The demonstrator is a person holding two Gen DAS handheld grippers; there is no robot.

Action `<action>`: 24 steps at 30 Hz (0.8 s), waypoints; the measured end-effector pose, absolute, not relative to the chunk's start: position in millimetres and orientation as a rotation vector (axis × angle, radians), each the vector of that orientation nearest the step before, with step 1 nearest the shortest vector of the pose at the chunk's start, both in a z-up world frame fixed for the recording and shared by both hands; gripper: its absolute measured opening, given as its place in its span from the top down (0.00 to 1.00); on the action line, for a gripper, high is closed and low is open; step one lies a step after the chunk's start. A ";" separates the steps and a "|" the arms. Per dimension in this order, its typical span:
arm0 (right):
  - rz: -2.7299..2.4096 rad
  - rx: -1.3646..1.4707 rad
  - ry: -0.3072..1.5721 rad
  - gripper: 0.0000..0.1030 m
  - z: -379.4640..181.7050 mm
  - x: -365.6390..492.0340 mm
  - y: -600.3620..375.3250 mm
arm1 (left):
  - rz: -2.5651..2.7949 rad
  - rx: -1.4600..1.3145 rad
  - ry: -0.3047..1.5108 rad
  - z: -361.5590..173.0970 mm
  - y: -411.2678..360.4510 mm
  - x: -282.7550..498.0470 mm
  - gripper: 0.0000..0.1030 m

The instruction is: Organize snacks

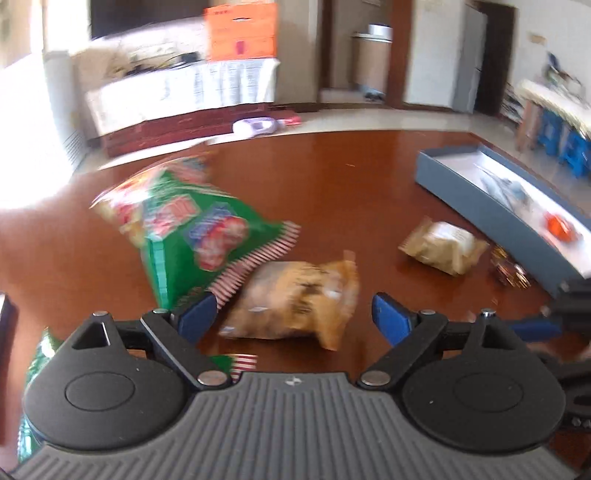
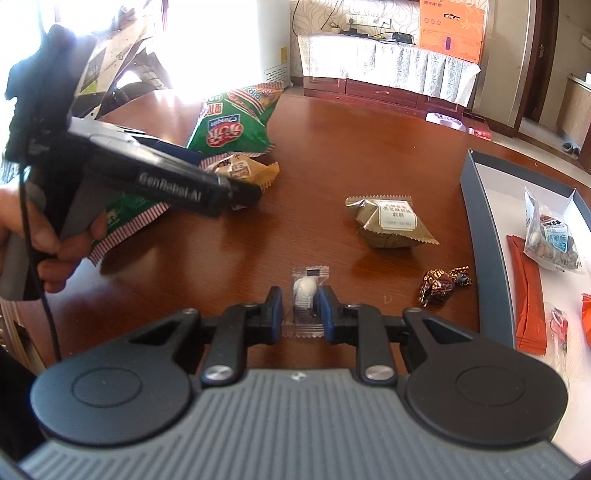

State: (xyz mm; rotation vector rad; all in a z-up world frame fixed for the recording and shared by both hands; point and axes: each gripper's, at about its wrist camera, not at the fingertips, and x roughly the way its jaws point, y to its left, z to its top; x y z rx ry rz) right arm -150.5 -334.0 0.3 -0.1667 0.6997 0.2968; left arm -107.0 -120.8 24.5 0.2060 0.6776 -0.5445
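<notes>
lengthwise away from the camera, the clear-wrapped candy [image 2: 303, 301] sits clenched in the right gripper [image 2: 301, 308] jaws.

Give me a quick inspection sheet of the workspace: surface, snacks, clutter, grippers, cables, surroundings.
Surface: glossy wooden table, glare at the far left.
Job's things: grey box at right, several packets inside; green chip bag, orange packet, tan packet, brown candy loose on the table.
Clutter: nothing seen.
Grippers: left gripper open over the orange packet; right gripper shut on a clear-wrapped white candy.
Cables: black cable hanging from the left gripper's handle.
Surroundings: cloth-covered cabinet, orange carton on it.
</notes>
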 end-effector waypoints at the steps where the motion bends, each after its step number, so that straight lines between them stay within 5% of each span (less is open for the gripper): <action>1: 0.296 -0.168 0.699 0.76 0.3 -150.5 -333.7 | -0.552 0.236 0.678 23.2 -126.3 -109.7 0.09; 16: 0.281 -0.186 0.690 0.68 -2.6 -149.2 -330.1 | -0.539 0.216 0.741 12.4 -135.3 -99.8 0.08; 20: 0.280 -0.199 0.696 0.79 0.2 -151.7 -327.9 | -0.578 0.213 0.717 15.1 -141.1 -104.8 0.34; 24: 0.279 -0.197 0.708 0.81 2.2 -151.7 -328.4 | -0.568 0.218 0.705 14.0 -149.5 -108.1 0.39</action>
